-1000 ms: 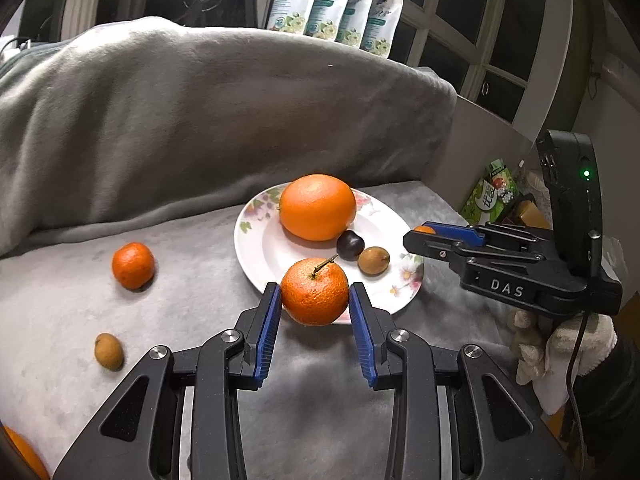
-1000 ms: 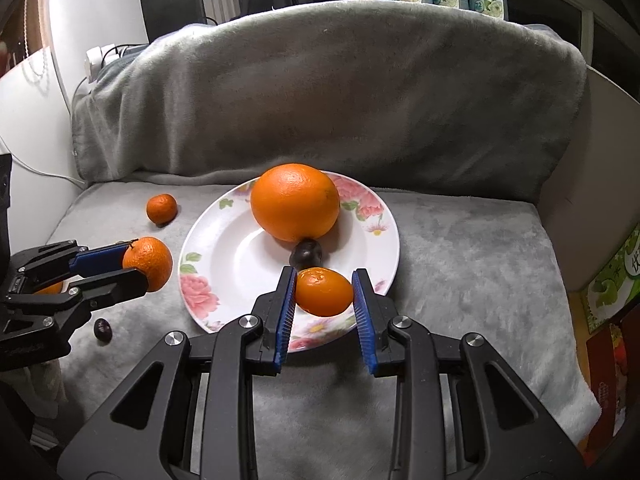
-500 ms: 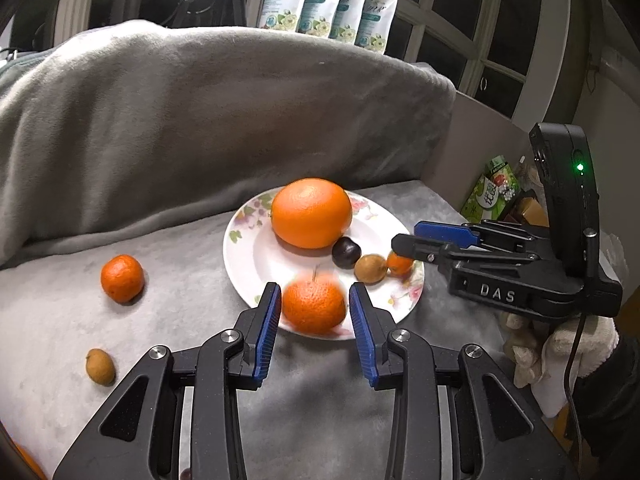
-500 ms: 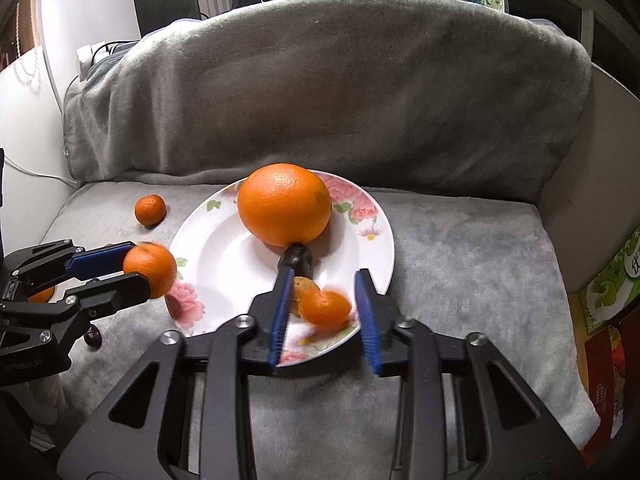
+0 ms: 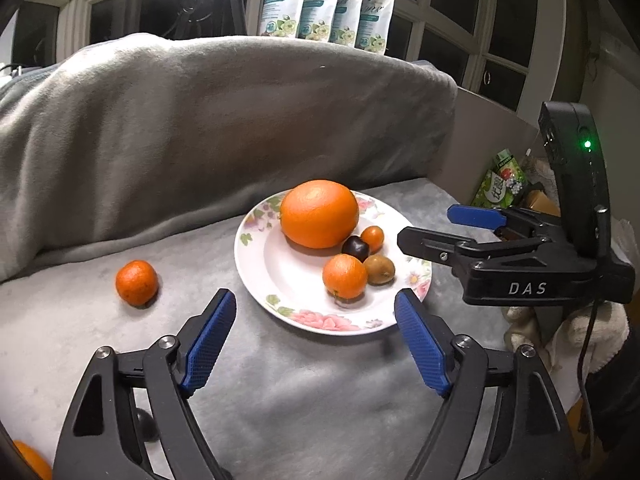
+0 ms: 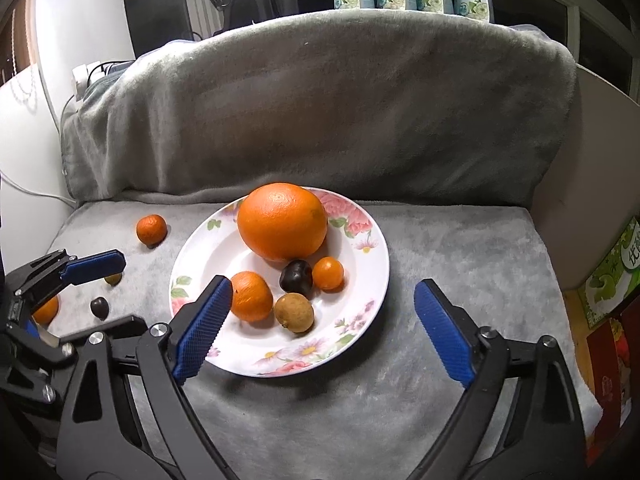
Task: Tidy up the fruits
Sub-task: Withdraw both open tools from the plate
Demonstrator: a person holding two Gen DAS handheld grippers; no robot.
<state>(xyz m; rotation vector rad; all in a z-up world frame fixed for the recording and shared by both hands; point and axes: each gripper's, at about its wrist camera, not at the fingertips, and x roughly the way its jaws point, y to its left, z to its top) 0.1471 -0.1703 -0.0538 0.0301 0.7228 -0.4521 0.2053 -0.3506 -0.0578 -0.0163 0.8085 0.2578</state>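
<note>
left gripper [image 5: 316, 320]: I see its jaws opening, nothing between them | right gripper [image 6: 322, 320]: jaws opening too, empty | plate [image 6: 372, 280] just ahead of both tools, holding big orange [image 6: 282, 220], mandarin [image 5: 345, 276], kumquat [image 6: 328, 273], dark fruit [image 6: 297, 276], brown fruit [image 6: 294, 313] | loose mandarin [image 5: 137, 283] on grey blanket [image 5: 280, 380], ahead-left of my left gripper.
</note>
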